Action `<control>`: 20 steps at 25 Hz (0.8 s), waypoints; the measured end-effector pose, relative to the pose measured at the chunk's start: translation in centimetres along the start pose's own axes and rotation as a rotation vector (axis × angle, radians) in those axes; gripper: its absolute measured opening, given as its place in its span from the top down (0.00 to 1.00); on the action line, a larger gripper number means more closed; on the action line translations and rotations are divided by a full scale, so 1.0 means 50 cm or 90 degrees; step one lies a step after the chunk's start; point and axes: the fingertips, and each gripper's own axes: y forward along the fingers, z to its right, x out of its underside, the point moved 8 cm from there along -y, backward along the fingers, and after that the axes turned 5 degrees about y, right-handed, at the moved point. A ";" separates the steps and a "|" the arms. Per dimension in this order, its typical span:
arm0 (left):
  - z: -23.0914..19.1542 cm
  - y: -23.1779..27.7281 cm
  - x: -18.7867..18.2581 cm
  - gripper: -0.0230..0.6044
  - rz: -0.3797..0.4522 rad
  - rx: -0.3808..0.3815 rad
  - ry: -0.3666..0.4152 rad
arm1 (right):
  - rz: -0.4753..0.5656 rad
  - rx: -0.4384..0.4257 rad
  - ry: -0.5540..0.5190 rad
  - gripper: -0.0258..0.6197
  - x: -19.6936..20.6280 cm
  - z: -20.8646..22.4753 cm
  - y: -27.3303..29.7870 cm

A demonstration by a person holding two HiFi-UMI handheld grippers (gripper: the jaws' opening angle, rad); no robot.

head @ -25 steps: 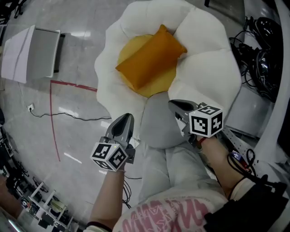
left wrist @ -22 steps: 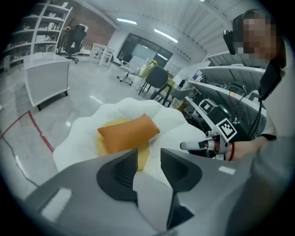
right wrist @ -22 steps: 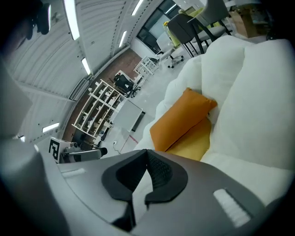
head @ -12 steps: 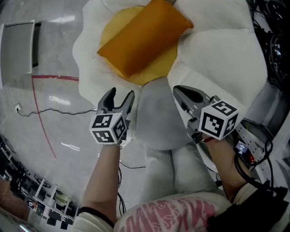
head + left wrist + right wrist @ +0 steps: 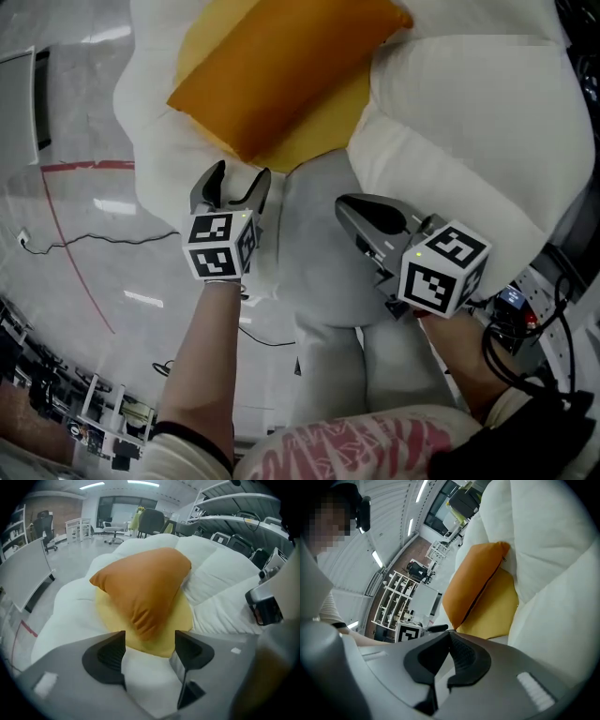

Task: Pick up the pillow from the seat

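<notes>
Plump orange pillow (image 5: 281, 75), puffy seat (image 5: 469, 112); left claw (image 5: 241, 172) spreading, empty; right claw (image 5: 349, 206) closed.

You have bright, even light from ceiling strip lights (image 5: 91, 485), and they throw streaks of glare on the glossy floor (image 5: 103, 202) in your head view. The white seat (image 5: 487, 122) comes close to washing out, while the pillow (image 5: 145, 585) carries soft shadows in its folds. Both gripper views bulge at the edges, with dark rounded corners, and whatever sits nearest the lens is blurred.
</notes>
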 end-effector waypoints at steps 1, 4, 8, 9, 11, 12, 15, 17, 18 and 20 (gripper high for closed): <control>-0.003 0.006 0.000 0.44 0.009 -0.002 0.003 | 0.002 0.007 0.007 0.95 0.001 0.006 0.004; -0.015 0.028 -0.005 0.45 0.038 -0.008 0.010 | 0.011 0.027 0.030 0.95 0.000 0.024 0.017; -0.026 0.051 -0.014 0.47 0.070 0.001 0.002 | 0.015 0.045 0.037 0.95 0.008 0.037 0.032; -0.029 0.054 -0.016 0.47 0.077 0.002 0.003 | 0.014 0.049 0.037 0.95 0.011 0.038 0.034; -0.037 0.058 -0.019 0.46 0.087 0.001 0.005 | 0.011 0.054 0.037 0.95 0.014 0.041 0.038; -0.038 0.060 -0.020 0.46 0.091 0.002 0.008 | 0.011 0.056 0.038 0.95 0.015 0.042 0.038; -0.034 0.064 -0.021 0.47 0.100 0.008 0.026 | 0.012 0.064 0.049 0.95 0.015 0.050 0.037; -0.031 0.065 -0.022 0.49 0.106 0.008 0.038 | 0.010 0.069 0.055 0.95 0.016 0.053 0.037; -0.030 0.064 -0.021 0.50 0.110 0.006 0.045 | 0.010 0.070 0.056 0.95 0.016 0.054 0.037; -0.028 0.065 -0.020 0.52 0.120 -0.002 0.061 | 0.009 0.071 0.050 0.95 0.017 0.055 0.037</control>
